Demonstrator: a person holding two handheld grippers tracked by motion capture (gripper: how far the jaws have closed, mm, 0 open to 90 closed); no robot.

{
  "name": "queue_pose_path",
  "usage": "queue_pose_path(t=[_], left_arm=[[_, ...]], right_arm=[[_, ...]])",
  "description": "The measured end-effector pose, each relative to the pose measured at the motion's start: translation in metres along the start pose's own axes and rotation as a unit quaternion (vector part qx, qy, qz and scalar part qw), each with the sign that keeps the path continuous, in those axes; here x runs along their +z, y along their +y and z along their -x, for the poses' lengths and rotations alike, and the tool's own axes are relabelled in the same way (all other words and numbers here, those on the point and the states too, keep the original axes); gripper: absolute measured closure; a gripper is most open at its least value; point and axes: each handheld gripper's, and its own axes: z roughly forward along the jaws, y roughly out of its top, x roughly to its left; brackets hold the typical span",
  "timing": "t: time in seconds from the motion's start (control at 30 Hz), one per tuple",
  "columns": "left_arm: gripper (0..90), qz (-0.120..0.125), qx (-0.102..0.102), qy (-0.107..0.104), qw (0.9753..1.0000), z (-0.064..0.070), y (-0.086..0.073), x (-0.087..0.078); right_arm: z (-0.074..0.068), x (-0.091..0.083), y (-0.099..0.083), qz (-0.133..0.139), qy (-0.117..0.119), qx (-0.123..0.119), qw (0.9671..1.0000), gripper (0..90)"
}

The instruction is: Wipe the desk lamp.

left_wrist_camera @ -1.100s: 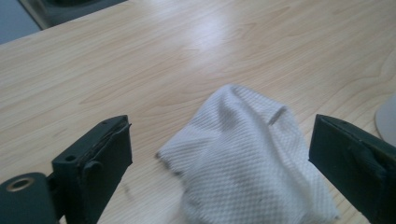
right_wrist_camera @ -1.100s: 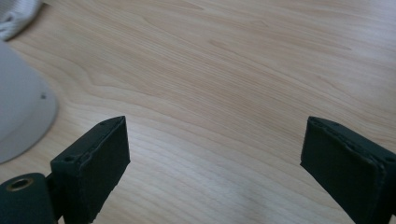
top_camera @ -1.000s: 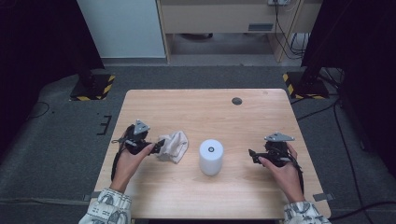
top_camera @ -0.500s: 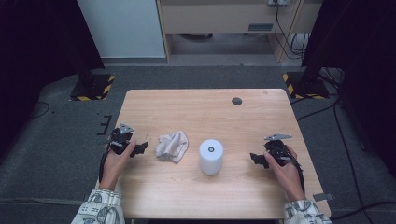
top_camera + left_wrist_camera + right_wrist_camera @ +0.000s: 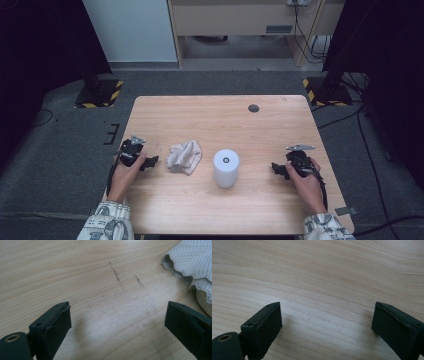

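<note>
Left gripper [image 5: 150,162] now drawn back from white cloth [image 5: 184,156], jaws spread wide, nothing held; one second ago closed on cloth edge. Cloth left crumpled on table [image 5: 210,117], just left of white cylinder [image 5: 226,168], unmoved since half second ago. Right gripper [image 5: 278,169] wide open, empty, barely shifted, right of cylinder.

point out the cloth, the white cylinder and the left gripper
cloth [image 5: 185,157], high view, middle of the crumpled folds
white cylinder [image 5: 226,161], high view, its top face
left gripper [image 5: 152,161], high view, between its jaw tips
</note>
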Motion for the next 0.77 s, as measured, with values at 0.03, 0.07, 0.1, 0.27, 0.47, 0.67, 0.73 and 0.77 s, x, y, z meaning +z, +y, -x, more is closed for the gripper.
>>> queue_pose_path(t=[0.03,0.07,0.1,0.27,0.47,0.67,0.73,0.77], left_arm=[[6.3,-0.001,0.002,-0.003,1.0,0.001,0.0,0.001],[6.2,-0.001,0.001,-0.009,1.0,0.002,0.0,0.002],[5.8,-0.001,0.001,-0.013,0.9999,0.002,0.0,0.003],[4.9,-0.002,-0.005,-0.028,0.9996,0.001,-0.002,0.007],[1.5,0.012,-0.003,-0.027,0.9996,0.003,-0.004,0.01],[0.0,0.024,-0.003,-0.031,0.9992,0.005,-0.005,0.012],[0.0,0.029,-0.003,-0.032,0.9991,0.005,-0.006,0.013],[0.0,0.03,-0.003,-0.032,0.999,0.006,-0.006,0.013]], right_arm=[[0.0,0.0,0.0,0.001,-0.003,-0.002,1.0,8.5],[-0.001,0.001,-0.001,0.003,-0.008,-0.003,1.0,8.5],[-0.001,0.001,-0.001,0.003,-0.011,-0.003,0.9999,8.3],[-0.002,0.004,-0.003,0.013,-0.017,-0.004,0.9998,4.2],[-0.002,0.007,-0.007,0.036,-0.022,-0.002,0.9991,2.4],[-0.002,0.007,-0.007,0.036,-0.023,0.0,0.9991,2.4],[-0.002,0.007,-0.007,0.036,-0.023,0.0,0.9991,2.4],[-0.002,0.007,-0.007,0.036,-0.023,0.0,0.9991,2.4]])
